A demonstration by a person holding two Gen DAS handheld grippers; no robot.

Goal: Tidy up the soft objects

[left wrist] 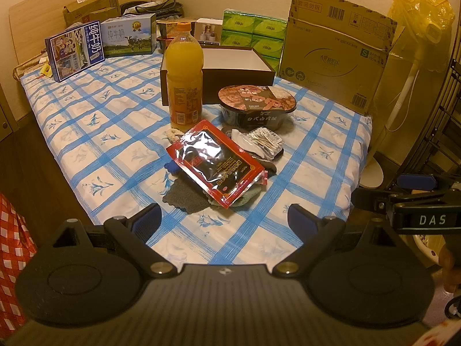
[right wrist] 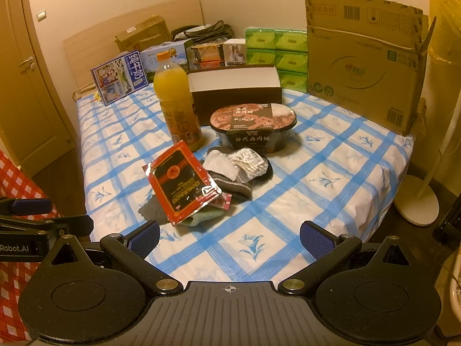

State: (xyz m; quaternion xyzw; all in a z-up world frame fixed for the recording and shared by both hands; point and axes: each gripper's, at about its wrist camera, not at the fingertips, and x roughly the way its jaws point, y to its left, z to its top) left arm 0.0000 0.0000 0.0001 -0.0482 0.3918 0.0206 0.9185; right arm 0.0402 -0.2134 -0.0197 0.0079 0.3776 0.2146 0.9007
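Observation:
A pile of soft things lies mid-bed: a dark grey cloth (left wrist: 184, 199) (right wrist: 152, 210), a green sock (left wrist: 245, 197) (right wrist: 204, 216) and a grey knit sock (left wrist: 266, 163) (right wrist: 233, 186). A red and black foil packet (left wrist: 216, 161) (right wrist: 180, 180) lies on top of them, with a cotton swab pack (left wrist: 266, 141) (right wrist: 250, 163) beside it. My left gripper (left wrist: 223, 220) is open and empty, short of the pile. My right gripper (right wrist: 230, 240) is open and empty, also short of the pile.
An orange juice bottle (left wrist: 184, 77) (right wrist: 178, 106), a sealed food bowl (left wrist: 256, 106) (right wrist: 253, 127) and an open brown box (left wrist: 230, 66) (right wrist: 236, 86) stand behind the pile. Milk cartons (left wrist: 75, 50), tissue packs (left wrist: 253, 34) and a large carton (left wrist: 337, 49) line the back.

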